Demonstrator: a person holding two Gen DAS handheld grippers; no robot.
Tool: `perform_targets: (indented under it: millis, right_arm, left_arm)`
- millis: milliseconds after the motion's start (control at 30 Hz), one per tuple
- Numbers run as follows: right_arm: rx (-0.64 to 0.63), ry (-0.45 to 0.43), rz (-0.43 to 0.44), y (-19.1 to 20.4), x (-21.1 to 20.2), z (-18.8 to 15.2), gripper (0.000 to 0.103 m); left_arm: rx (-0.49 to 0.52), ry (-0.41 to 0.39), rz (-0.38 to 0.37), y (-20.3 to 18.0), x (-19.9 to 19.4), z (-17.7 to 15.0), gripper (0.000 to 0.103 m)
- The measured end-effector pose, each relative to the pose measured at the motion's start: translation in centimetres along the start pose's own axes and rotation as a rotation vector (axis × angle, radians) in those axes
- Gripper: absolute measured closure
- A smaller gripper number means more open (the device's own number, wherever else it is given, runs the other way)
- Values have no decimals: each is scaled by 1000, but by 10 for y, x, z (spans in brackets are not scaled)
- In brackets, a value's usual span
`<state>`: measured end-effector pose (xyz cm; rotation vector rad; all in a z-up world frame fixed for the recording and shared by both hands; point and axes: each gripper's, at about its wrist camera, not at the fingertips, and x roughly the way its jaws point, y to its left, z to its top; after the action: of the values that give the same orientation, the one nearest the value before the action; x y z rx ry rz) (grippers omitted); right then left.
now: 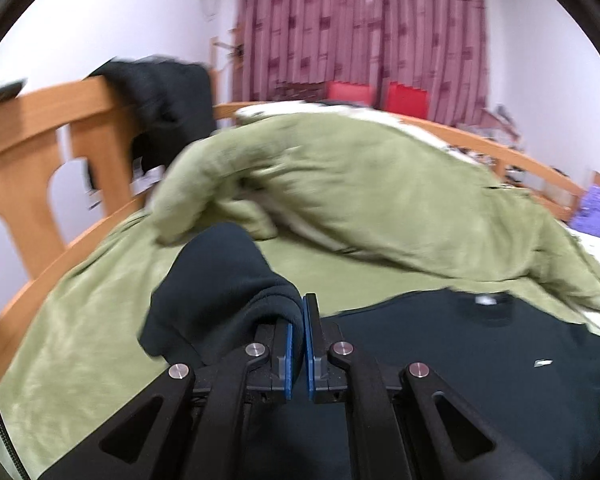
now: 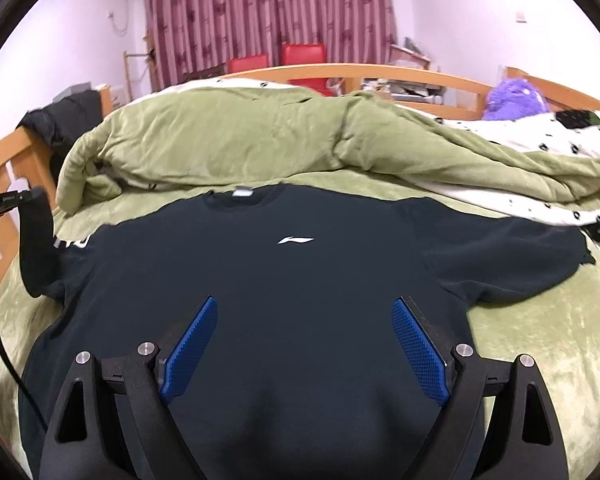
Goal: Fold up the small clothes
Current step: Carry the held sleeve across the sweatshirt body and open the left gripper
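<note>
Shirt: dark T-shirt (image 2: 300, 272) lies front-up and spread flat on the green blanket (image 2: 540, 340) of the bed, collar toward the bunched quilt (image 2: 228, 136).
Left gripper (image 1: 303, 320): pressed together, pinching the shirt's sleeve (image 1: 220, 280), which is lifted off the blanket.
Right gripper (image 2: 304, 344): spread wide above the shirt's lower half, nothing between the pads.

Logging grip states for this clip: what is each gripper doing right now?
Left gripper: shut on the dark T-shirt's sleeve, lifted off the bed.
Right gripper: open, holding nothing, above the T-shirt.
</note>
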<state>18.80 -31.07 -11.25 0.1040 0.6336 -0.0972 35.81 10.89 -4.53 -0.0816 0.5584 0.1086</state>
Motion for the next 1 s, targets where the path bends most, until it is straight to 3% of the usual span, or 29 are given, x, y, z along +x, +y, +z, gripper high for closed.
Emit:
perform_targets:
  millis: [233, 467, 633, 800, 1000]
  right_arm:
    - [52, 8, -13, -41, -7, -7, 15]
    - [123, 72, -3, -68, 2, -12, 15]
    - [105, 59, 3, -67, -2, -14, 15]
    - [107, 58, 31, -60, -4, -12, 15]
    - [92, 55, 83, -39, -4, -9, 15]
  left_arm:
    - [55, 22, -142, -121, -3, -16, 98]
    - [131, 120, -224, -210, 11, -68, 97]
    - [109, 229, -281, -231, 22, -96, 91]
    - [120, 206, -262, -229, 7, -107, 46]
    - [128, 170, -199, -193, -20, -111, 45]
